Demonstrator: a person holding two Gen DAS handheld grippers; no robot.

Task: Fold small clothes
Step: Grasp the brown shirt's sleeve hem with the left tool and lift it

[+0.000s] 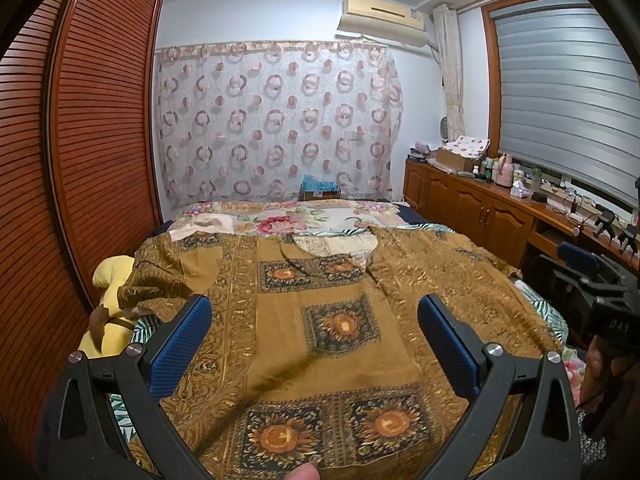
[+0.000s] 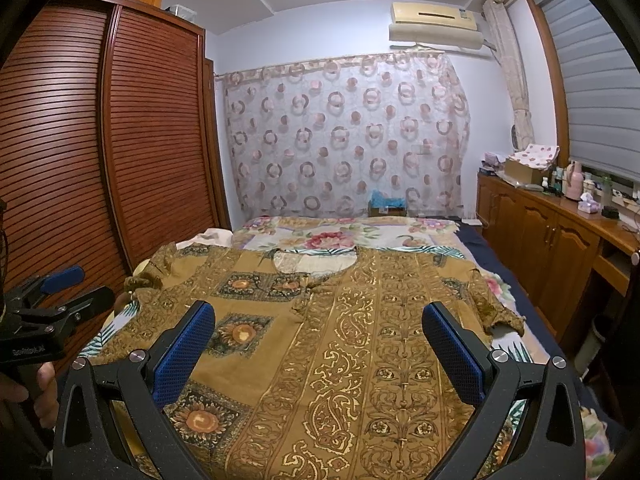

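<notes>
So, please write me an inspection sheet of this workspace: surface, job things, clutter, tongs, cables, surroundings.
Surface: bed with floral sheet, mostly covered.
Job's things: brown patterned shirt spread flat, neckline away from cameras, short sleeves out to the sides; unfolded.
Clutter: yellow plush toy at the bed's left edge; pale cloth beyond the shirt.
Tongs: left tongs open, empty; right tongs open, empty, both above the shirt.
Cables: wires on the sideboard near the window.
Surroundings: louvred wardrobe, circle-print curtain, air conditioner.

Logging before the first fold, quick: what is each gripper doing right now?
Left gripper: open, holding nothing, above the brown shirt.
Right gripper: open, holding nothing, above the same shirt.
</notes>
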